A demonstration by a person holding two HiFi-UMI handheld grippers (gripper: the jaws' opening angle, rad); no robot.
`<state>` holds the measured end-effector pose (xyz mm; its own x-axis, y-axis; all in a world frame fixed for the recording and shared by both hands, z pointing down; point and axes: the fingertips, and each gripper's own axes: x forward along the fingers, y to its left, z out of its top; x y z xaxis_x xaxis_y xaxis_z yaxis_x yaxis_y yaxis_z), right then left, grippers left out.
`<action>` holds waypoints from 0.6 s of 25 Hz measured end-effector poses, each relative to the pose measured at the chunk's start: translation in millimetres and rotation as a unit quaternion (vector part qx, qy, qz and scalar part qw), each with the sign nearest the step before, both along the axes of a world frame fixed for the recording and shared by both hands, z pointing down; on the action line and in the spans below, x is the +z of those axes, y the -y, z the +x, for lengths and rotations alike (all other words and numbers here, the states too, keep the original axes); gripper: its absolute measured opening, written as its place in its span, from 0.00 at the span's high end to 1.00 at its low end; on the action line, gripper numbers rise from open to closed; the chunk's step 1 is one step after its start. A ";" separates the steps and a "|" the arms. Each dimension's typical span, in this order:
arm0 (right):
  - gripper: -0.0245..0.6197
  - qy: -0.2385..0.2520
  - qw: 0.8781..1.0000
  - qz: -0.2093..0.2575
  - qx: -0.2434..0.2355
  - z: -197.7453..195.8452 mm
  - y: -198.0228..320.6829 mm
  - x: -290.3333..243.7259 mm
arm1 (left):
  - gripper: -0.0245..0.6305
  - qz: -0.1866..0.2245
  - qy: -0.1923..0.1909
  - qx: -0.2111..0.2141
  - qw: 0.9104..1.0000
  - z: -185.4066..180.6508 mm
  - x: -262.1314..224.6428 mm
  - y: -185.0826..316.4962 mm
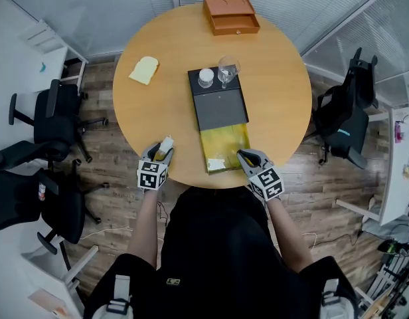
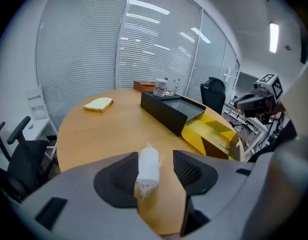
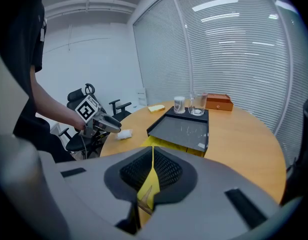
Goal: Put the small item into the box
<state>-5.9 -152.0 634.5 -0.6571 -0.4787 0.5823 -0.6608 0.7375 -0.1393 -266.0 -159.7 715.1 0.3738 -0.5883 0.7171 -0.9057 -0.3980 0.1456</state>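
Observation:
A small white roll with frayed ends (image 1: 166, 145) (image 2: 148, 166) lies on the round wooden table (image 1: 277, 78) near its front edge. My left gripper (image 1: 161, 151) (image 2: 156, 169) stands open around it; the roll leans on the left pad, with a gap to the right pad. To its right is the long yellow box (image 1: 228, 142) (image 2: 214, 134), its far half covered by a black tray-like lid (image 1: 221, 108) (image 3: 184, 129). My right gripper (image 1: 242, 155) (image 3: 150, 171) is shut on a yellow flap at the box's near end.
A glass (image 1: 228, 68) and a white jar (image 1: 206, 77) stand on the lid's far end. A bread slice (image 1: 144, 70) lies at the far left, an orange box (image 1: 231, 14) at the far edge. Office chairs (image 1: 45, 125) (image 1: 344, 118) flank the table.

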 end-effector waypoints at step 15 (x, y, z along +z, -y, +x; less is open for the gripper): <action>0.95 -0.014 1.000 -0.004 -0.018 -18.3 -11.2 8.7 | 0.60 -0.045 0.017 -0.012 0.999 -10.1 39.3 3.4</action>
